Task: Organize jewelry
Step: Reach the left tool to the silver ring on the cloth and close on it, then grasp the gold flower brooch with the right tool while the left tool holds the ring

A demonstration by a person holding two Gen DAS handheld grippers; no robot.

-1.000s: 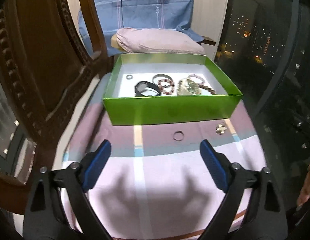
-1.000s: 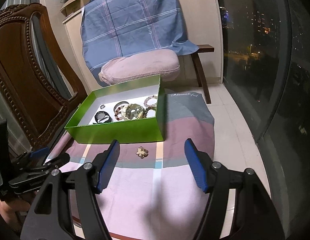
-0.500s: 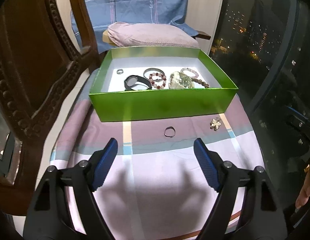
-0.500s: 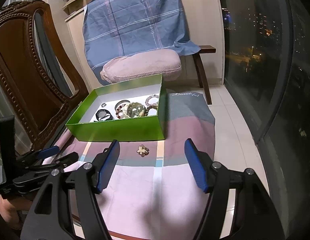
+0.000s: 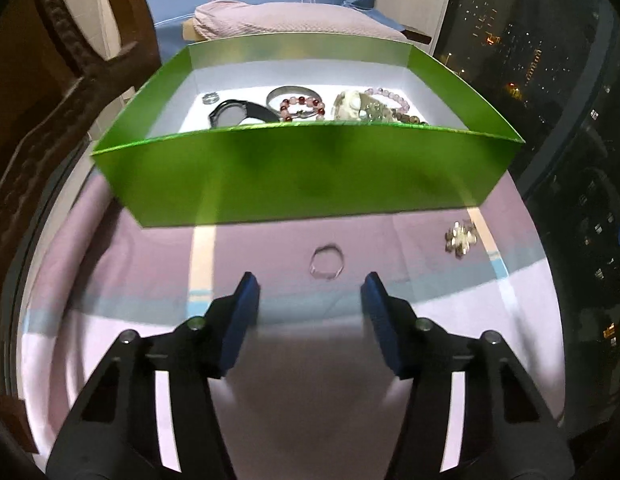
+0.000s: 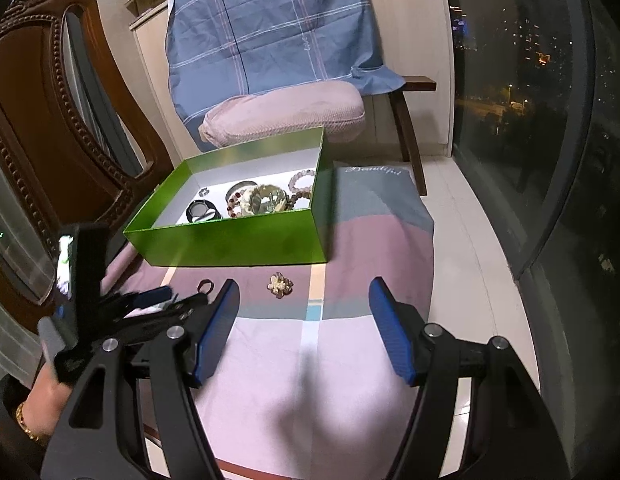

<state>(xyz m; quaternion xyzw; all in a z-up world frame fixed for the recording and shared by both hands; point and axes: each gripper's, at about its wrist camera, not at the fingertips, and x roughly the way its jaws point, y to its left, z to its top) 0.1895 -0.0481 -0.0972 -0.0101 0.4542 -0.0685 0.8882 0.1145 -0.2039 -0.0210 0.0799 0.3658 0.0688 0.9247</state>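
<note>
Closing in on the loose ring with my left gripper

Compared with a second ago, my left gripper has dropped lower and moved in toward the green box. Its jaws have just been narrowing, from wide to roughly half open. Nothing is between them yet: the ring lies flat on the striped cloth, just beyond the fingertips and a little right of their centre line, near the box's front wall but not touching it.

My right gripper has not shifted. Jaws moderately wide, empty, hanging over the cloth. The flower-shaped brooch sits just ahead of it, apart from the ring and short of the box.

Inside the box: bead bracelets, a metal bangle, a dark oval piece and a small ring.

Reading: two pieces remain outside the box, so the sorting is near its end. I take the narrowing as pre-shaping for a small, thin target. The ring lies flat on soft cloth, so the tips may pinch fabric or skid the ring toward the box wall. Next I would nudge right, go lower, then finish the squeeze.
</note>
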